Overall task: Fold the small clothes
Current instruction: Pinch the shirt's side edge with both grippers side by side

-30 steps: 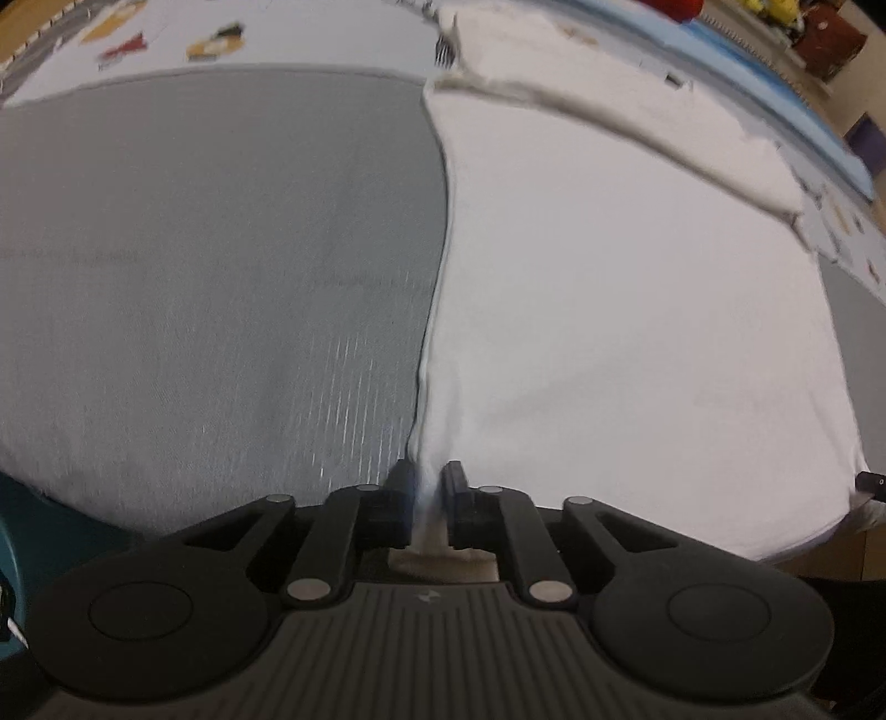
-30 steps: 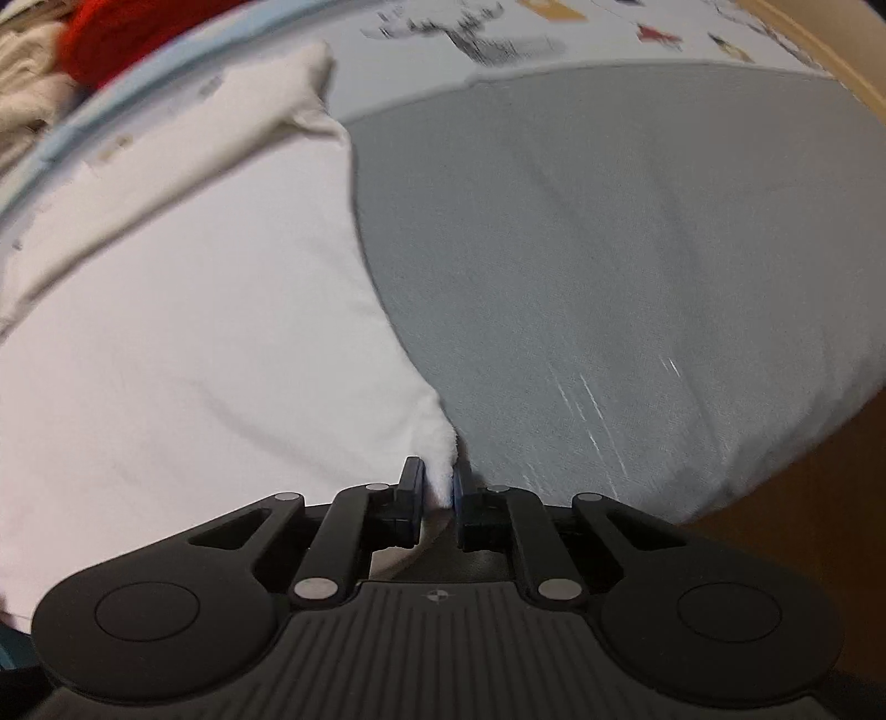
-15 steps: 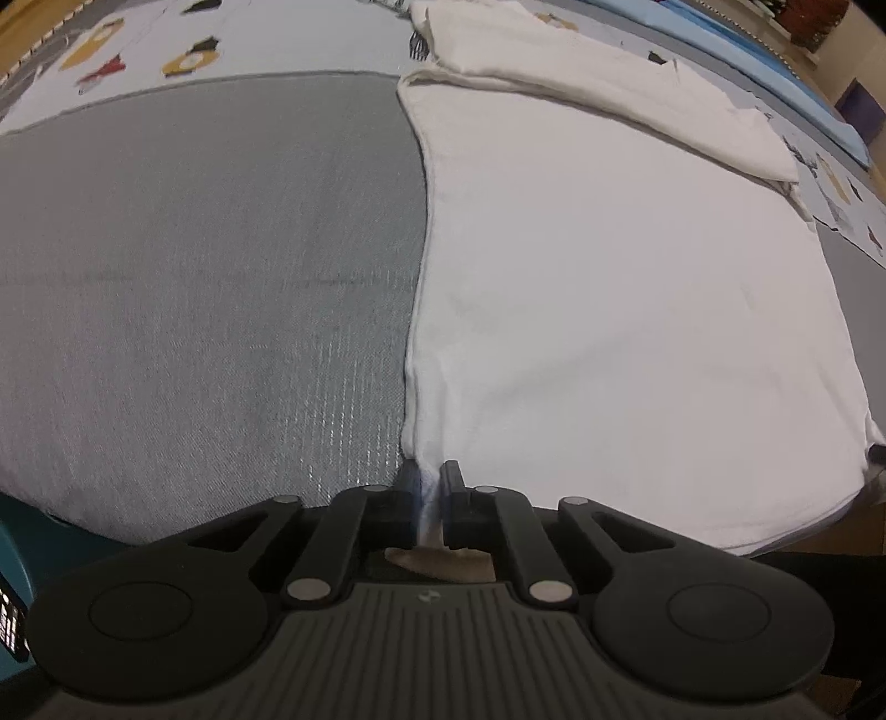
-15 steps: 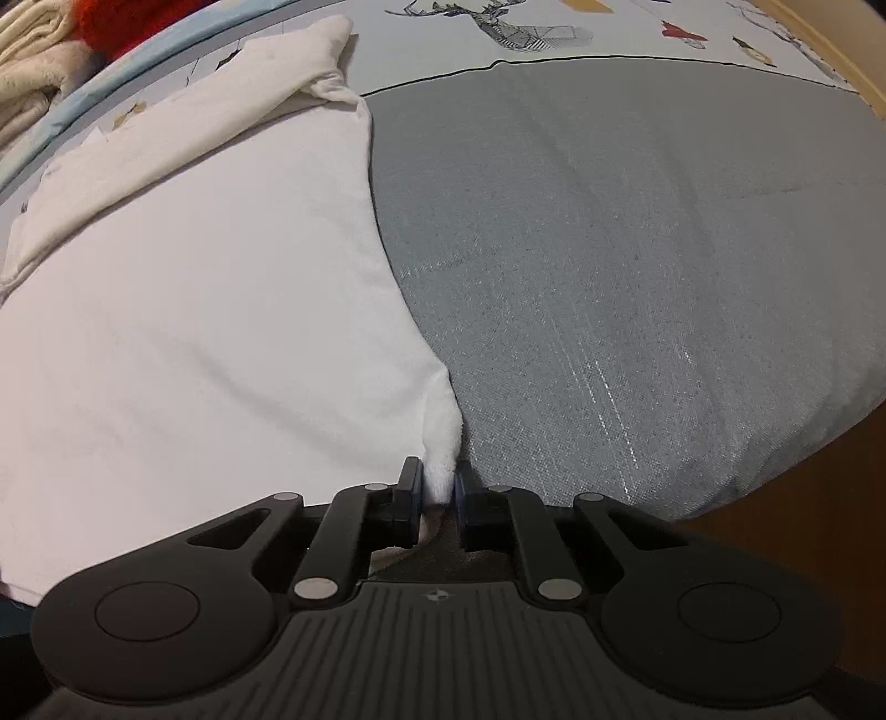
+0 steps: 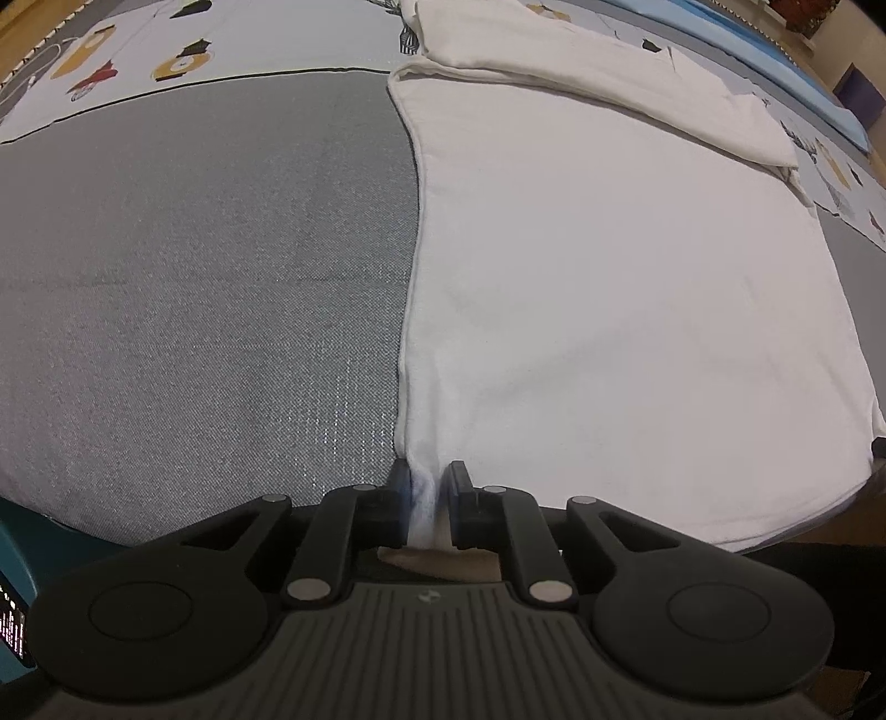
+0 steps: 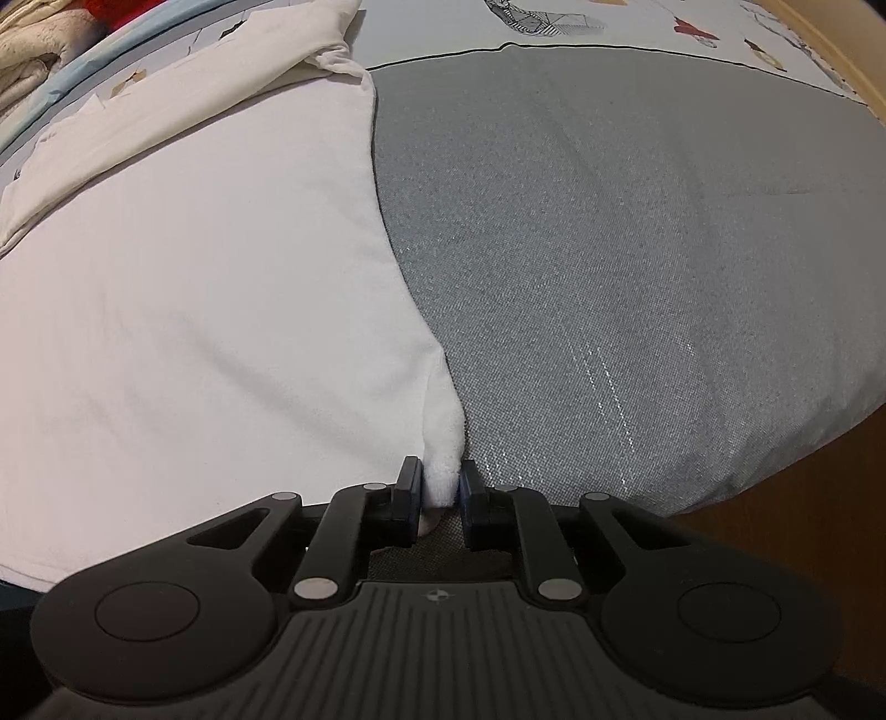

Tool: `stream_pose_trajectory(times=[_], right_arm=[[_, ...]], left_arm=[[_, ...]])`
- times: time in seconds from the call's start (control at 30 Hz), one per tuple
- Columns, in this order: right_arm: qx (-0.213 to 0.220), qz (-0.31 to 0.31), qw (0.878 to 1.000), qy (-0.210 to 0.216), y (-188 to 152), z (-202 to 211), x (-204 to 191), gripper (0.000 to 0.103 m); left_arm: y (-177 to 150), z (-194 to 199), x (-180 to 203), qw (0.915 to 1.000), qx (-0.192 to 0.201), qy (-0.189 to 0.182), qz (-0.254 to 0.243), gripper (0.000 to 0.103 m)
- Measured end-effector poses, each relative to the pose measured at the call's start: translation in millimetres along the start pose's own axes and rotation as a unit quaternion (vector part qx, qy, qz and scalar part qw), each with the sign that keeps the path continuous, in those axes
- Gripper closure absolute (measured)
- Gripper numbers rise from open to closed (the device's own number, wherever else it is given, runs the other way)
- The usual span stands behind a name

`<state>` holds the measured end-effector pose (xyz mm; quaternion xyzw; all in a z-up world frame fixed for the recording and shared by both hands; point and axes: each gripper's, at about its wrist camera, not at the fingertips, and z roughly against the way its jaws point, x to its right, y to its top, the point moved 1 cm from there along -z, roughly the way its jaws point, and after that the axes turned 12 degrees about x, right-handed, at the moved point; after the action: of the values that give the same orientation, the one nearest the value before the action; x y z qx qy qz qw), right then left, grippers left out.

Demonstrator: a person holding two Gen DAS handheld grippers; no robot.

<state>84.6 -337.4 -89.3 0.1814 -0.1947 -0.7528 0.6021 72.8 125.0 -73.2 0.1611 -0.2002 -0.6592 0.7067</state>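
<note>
A white garment lies spread flat on a grey mat, with its far part folded over into a thick band. My left gripper is shut on the garment's near left corner. In the right wrist view the same garment fills the left half, and my right gripper is shut on its near right corner. Both corners sit low at the mat's near edge.
The grey mat lies on a printed sheet with cartoon figures. A pile of cream and red cloth sits at the far left of the right wrist view. A wooden edge shows beyond the mat's near right corner.
Both grippers have pulled the held corners toward the near edge, and the garment now lies flatter and more stretched out. The jaws have stayed shut on the cloth.
</note>
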Motion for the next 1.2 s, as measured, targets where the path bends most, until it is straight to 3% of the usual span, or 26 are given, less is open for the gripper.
stream_pose_trajectory(times=[0.97, 1.2], right_arm=[[0.005, 0.013, 1.0, 0.0, 0.0, 0.3, -5.9, 0.09], [0.02, 0.006, 1.0, 0.01, 0.3, 5.1, -4.1, 0.091]], left_arm=[[0.9, -1.1, 2.2, 0.9999, -0.001, 0.002, -0.014, 0.088], [0.4, 3.0, 3.7, 0.9997, 0.01, 0.003, -0.023, 0.095]])
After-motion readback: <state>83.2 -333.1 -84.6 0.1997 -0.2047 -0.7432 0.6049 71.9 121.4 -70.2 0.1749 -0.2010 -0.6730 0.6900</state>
